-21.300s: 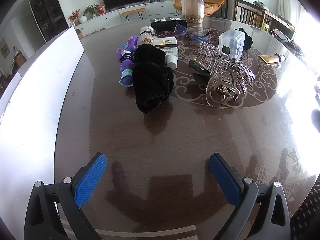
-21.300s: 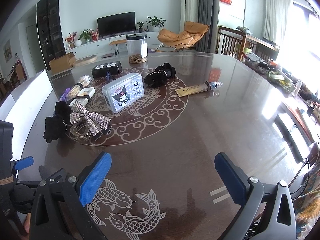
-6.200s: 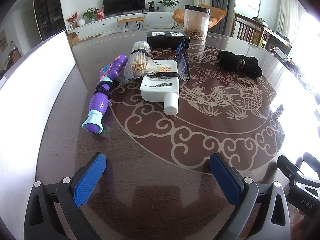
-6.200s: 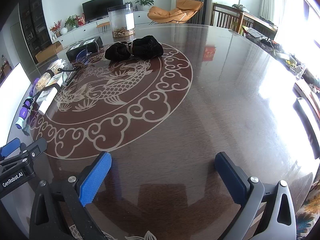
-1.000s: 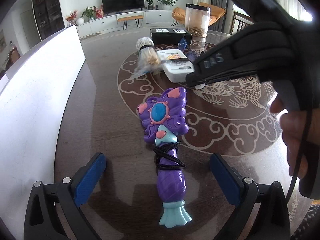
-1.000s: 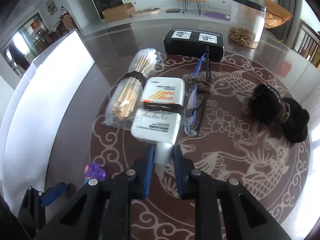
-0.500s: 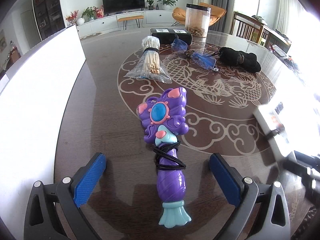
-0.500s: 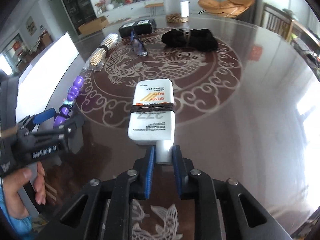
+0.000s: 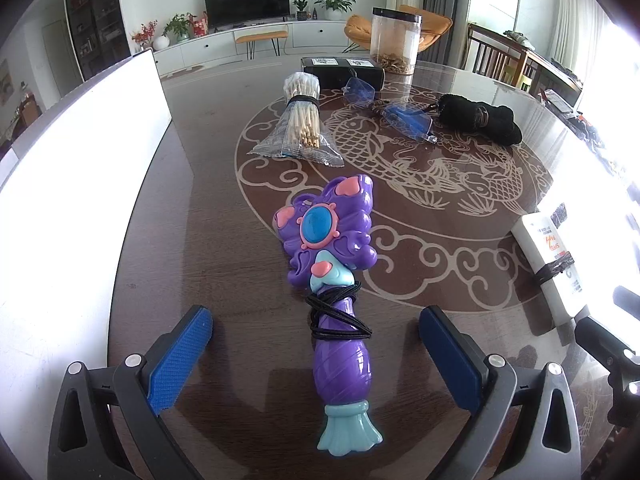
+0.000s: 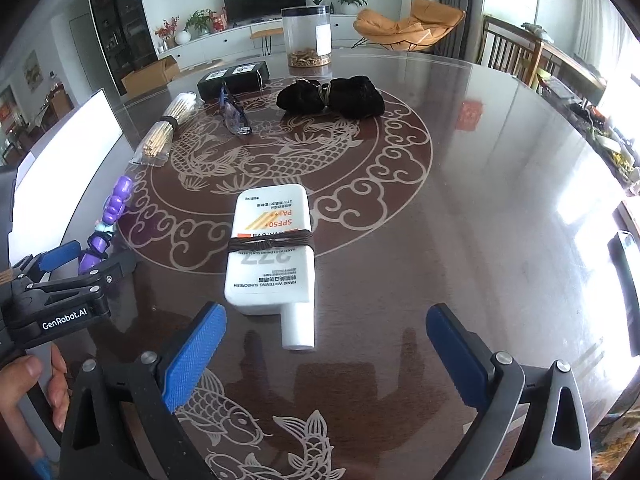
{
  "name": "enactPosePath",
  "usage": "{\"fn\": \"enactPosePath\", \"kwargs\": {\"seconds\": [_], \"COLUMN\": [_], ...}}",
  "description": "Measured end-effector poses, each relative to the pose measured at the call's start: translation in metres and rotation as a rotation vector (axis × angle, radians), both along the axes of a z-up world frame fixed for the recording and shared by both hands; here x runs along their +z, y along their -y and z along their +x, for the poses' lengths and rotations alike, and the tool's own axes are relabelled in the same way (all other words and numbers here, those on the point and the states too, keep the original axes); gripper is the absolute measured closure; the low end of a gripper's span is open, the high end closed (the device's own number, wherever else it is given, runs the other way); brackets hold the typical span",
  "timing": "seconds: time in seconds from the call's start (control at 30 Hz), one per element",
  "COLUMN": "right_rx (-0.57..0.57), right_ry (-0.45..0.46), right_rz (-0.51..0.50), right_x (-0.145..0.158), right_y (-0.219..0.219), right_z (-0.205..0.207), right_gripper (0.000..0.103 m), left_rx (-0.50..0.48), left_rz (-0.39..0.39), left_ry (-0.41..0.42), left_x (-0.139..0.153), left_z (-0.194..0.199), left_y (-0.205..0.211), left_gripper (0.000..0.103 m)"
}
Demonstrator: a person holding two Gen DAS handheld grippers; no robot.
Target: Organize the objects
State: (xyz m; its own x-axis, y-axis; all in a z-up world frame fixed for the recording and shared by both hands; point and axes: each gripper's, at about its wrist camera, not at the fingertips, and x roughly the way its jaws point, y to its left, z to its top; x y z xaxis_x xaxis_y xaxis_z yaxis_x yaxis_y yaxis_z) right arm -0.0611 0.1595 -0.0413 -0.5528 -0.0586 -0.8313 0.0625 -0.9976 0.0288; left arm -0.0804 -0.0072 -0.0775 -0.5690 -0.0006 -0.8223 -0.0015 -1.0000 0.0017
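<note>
- Left tongs (image 9: 316, 344): jaws spread wide, gripping nothing. The blue pads stand on either side of the purple toy wand (image 9: 334, 280) without touching it.
- Purple toy wand: lies flat on the worktop (image 9: 224, 220), teal base toward the camera, head with a blue gem and pink hearts pointing away. A black elastic cord is wound around its handle.
- Right tongs (image 10: 326, 350): jaws wide apart, empty. The cap of the white sunscreen bottle (image 10: 272, 250) lies between the pads, clear of both.
- White sunscreen bottle: flat on the worktop at the edge of the inlaid fish medallion, bound across the middle by a dark band. Legible print, upside down to the camera: "SPF50+", "PA+++", "WHITENING SUNSCREEN"; the smaller lines are unreadable.
- Left tool body, seen in the right wrist view, carries the marking "GenRobot.AI".
- Farther back on the worktop: a bagged bundle of sticks (image 9: 302, 126) tied with a black band; blue-tinted glasses (image 9: 400, 114); a black fabric bundle (image 10: 332, 94); a black box (image 10: 234, 78) with two white labels, text too small to read; a clear jar (image 10: 306, 36) with a white label.
</note>
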Motion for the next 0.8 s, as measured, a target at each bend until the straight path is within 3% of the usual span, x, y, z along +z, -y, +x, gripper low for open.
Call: {"fn": "enactPosePath", "kwargs": {"seconds": [0.33,0.57,0.73,0.8], "right_rx": [-0.008,-0.041,-0.059,-0.062], "right_ry": [-0.008,-0.032,-0.036,-0.039], "right_rz": [0.018,-0.027,-0.053,-0.057], "right_x": [-0.001,0.004,0.006,0.006], "right_y": [0.006,-0.004,-0.009,-0.009], "right_z": [-0.003,0.0,0.0,0.0], "right_gripper": [0.003,0.003,0.003,0.003], "left_rx": [0.0,-0.038,-0.008,-0.015], "left_rz": [-0.002,-0.002,0.12,0.125], "left_ry": [0.014,0.272,0.225,0.212], "left_x": [0.0,0.004,0.011,0.013], "left_z": [-0.002,-0.031,-0.037,-0.043], "left_y": [-0.001,0.005,0.021,0.02], "left_gripper": [0.0,0.0,0.0,0.0]}}
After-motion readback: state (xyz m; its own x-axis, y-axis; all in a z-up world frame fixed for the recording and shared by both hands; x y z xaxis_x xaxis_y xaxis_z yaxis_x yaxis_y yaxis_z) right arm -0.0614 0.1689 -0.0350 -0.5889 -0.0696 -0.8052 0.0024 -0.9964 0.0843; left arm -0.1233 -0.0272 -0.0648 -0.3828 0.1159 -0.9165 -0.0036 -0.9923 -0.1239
